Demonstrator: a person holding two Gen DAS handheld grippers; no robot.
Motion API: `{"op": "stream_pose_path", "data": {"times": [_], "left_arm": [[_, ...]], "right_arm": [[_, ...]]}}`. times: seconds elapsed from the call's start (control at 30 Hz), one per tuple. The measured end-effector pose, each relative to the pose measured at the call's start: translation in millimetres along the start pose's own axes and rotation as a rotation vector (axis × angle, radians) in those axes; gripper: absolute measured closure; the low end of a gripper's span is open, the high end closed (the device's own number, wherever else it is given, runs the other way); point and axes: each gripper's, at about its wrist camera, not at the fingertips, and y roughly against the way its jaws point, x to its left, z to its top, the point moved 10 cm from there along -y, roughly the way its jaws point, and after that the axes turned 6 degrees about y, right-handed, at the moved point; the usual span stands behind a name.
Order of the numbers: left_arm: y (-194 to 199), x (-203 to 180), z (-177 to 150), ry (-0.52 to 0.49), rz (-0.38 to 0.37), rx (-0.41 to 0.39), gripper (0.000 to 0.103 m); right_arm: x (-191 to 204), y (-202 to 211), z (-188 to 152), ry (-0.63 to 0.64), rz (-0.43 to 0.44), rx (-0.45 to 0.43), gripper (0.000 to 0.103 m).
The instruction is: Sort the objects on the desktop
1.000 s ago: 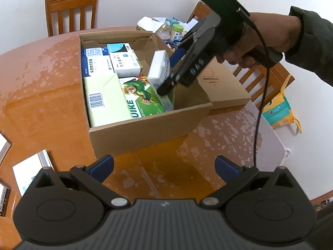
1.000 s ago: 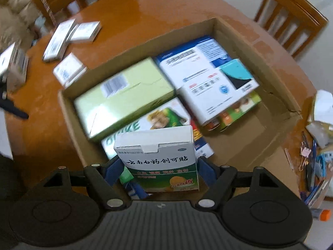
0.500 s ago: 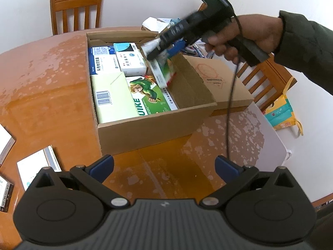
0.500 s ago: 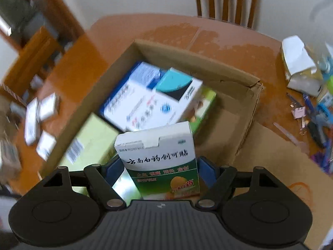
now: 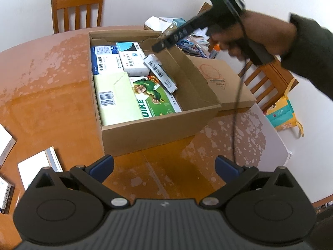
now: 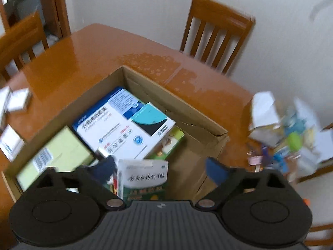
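The right tool (image 6: 160,169) hangs above the near right corner of the cardboard box (image 5: 154,129), its fingers spread wide with nothing between them. The white-and-green medicine carton (image 6: 143,180) lies inside the box, tilted against the right wall on top of the flat packs, barcode side up in the left wrist view. The left tool (image 5: 164,164) is also spread and empty, hovering over the bench (image 5: 52,83) near the box. More small cartons (image 5: 39,166) wait at the bench's left edge. The main risk, as I judge it, is the leaning carton sliding or tipping as further packs land beside it, or the right tool's fingers clipping the box wall and shifting the box.
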Motion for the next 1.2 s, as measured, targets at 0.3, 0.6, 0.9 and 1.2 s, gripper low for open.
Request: {"op": "stream_pose_path", "data": {"times": [0.3, 0.6, 0.9, 1.2], "left_arm": [[-7, -2, 2, -0.006, -0.029, 0.012, 0.000], [-6, 5, 2, -0.005, -0.041, 0.016, 0.000], [-6, 12, 0, -0.001, -0.055, 0.026, 0.000], [-7, 18, 3, -0.004, -0.063, 0.031, 0.000]], "right_arm": [[37, -18, -30, 0.034, -0.250, 0.050, 0.002], [50, -37, -34, 0.033, -0.312, 0.116, 0.019], [44, -42, -32, -0.040, -0.334, 0.126, 0.044], [36, -46, -40, -0.146, -0.279, 0.142, 0.077]]}}
